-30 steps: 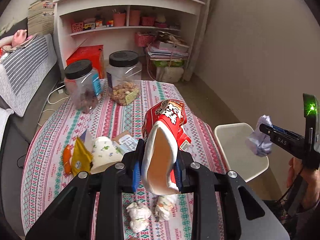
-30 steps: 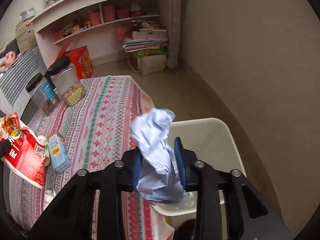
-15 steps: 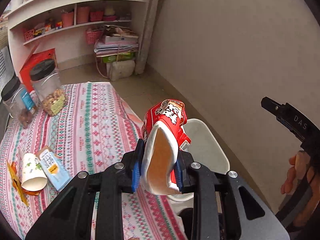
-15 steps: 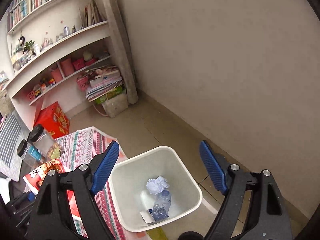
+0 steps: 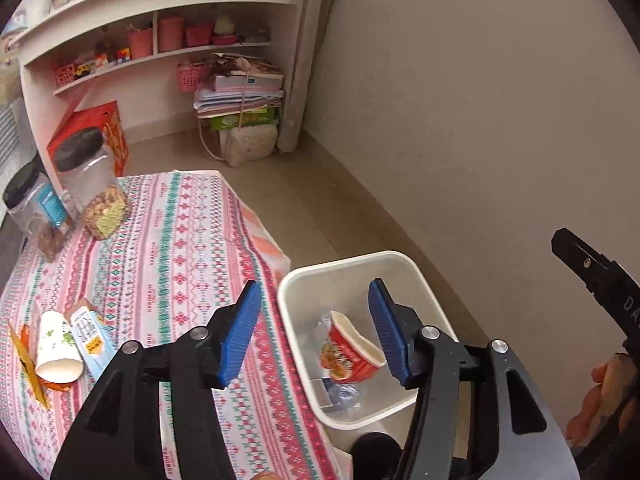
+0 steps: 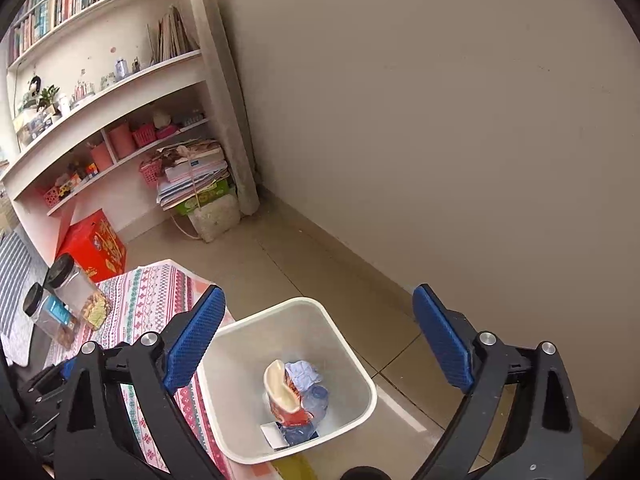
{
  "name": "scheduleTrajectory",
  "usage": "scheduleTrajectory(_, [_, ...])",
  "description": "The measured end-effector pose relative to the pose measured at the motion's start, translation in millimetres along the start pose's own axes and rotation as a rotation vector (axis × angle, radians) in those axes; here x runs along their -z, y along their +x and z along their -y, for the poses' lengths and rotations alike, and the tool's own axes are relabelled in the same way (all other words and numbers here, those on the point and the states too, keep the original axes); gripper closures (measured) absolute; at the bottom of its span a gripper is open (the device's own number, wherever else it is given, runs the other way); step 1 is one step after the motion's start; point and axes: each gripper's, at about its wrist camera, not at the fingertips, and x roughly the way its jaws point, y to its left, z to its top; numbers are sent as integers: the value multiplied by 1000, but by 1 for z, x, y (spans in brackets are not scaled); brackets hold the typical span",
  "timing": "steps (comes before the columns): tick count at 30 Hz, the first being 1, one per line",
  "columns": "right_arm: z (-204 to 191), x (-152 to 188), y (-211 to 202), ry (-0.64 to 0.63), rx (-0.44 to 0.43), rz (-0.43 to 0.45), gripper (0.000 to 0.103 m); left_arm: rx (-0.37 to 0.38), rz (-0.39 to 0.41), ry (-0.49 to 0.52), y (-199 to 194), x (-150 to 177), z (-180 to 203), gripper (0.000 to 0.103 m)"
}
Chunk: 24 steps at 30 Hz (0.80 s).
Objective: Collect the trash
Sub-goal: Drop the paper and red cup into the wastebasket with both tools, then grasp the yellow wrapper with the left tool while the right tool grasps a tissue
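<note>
both the left gripper and the right gripper were held spread wide and empty over the white bin at lower centre, where the red noodle cup lay dropped, while a paper cup and carton remained at lower left for collection.

Lighting: soft, even daylight; faint shadows. Focus: sharp centrally. Distortion: strong fisheye bending, black vignette at corners. Glare: none.
</note>
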Motion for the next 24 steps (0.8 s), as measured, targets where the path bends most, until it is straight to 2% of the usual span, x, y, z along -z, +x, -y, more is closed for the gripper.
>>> scheduleTrajectory(2, [-13,4,0,-31,-4,-2,7,-59,32,4,-9,2,-9,38])
scheduleTrajectory(4, [-28,10,0,-76,-7,-4,7,-87,56,2,-19,3,-20,36])
scheduleTrajectory(6, [-42,17,0,-121,-8,-5,7,-136,70,1,-27,3,-31,29])
scheduleTrajectory(10, [-72,27,1,-197,-18,-4,7,-224,101,14,-39,5,-50,23])
scheduleTrajectory(15, [-103,36,-1,-244,-37,1,7,-300,91,19,-46,17,-77,21])
scheduleTrajectory(21, [-141,51,6,-303,-86,-54,7,-400,60,44,-48,30,-114,16])
scheduleTrajectory(24, [-158,59,10,-325,-113,-80,7,-456,24,26,-46,35,-142,16])
